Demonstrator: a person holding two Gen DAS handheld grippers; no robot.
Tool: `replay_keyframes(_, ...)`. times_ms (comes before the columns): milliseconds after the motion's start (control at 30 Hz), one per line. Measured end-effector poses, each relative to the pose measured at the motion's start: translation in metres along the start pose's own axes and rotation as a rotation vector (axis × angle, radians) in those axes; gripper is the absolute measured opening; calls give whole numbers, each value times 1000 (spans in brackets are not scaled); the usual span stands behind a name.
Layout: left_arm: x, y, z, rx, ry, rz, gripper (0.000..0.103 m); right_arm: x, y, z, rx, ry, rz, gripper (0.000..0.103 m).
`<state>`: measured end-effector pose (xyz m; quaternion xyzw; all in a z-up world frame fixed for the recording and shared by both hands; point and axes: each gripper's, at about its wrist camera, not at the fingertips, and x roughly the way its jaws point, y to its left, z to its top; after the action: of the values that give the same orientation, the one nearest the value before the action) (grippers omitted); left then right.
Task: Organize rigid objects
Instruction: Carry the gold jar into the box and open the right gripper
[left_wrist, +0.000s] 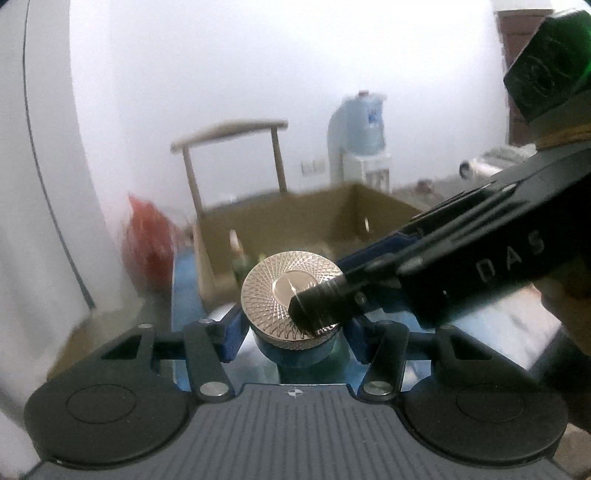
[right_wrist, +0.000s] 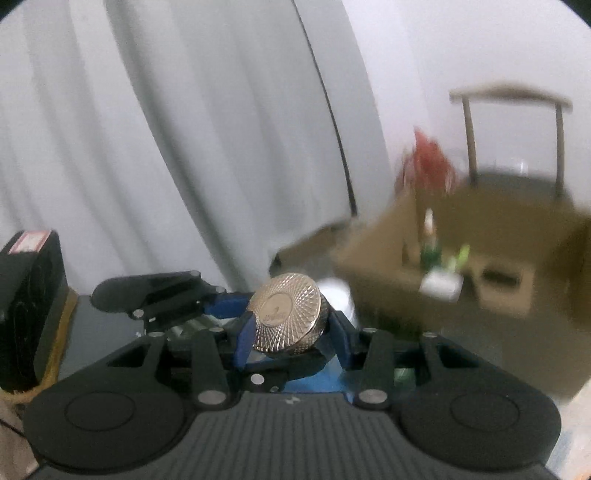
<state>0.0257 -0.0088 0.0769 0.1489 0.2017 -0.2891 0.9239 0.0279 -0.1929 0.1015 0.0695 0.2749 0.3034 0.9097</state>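
Note:
A bottle with a blue body (left_wrist: 295, 352) and a silver patterned cap (left_wrist: 280, 291) is held up between both grippers. In the left wrist view my left gripper (left_wrist: 295, 336) is shut on the bottle just under the cap, a blue pad on each side. My right gripper (left_wrist: 343, 288) reaches in from the right and grips the cap. In the right wrist view the cap (right_wrist: 286, 317) sits tilted between the blue pads of my right gripper (right_wrist: 291, 339). One of the left gripper's fingers (right_wrist: 225, 306) comes in from the left behind the cap.
An open cardboard box (left_wrist: 295, 218) stands just beyond the bottle with small items inside; in the right wrist view the box (right_wrist: 376, 280) is at right. Behind the box are a chair (left_wrist: 229, 129), a red bag (left_wrist: 147, 240) and a water dispenser (left_wrist: 358, 125). White curtains hang at left.

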Motion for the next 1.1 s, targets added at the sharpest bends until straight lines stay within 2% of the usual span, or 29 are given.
replay_keyframes(133, 15, 4, 39, 12, -33, -19, 55, -13, -10, 33, -52, -59, -49, 47)
replay_keyframes(233, 45, 7, 66, -17, -13, -68, 55, -16, -32, 54, -48, -54, -94, 47)
replay_keyframes(433, 134, 12, 101, -136, 148, -189, 55, 6, -113, 89, 86, 70, -149, 47)
replay_keyframes(567, 197, 15, 103, -229, 310, -239, 55, 36, -175, 94, 219, 197, -153, 47)
replay_keyframes(700, 238, 21, 97, -300, 424, -254, 55, 66, -222, 92, 308, 290, -148, 47)
replay_keyframes(867, 266, 24, 92, -338, 491, -234, 55, 88, -250, 90, 340, 363, -135, 46)
replay_keyframes(1100, 294, 25, 84, -366, 587, -203, 55, 115, -262, 84, 360, 448, -104, 46)
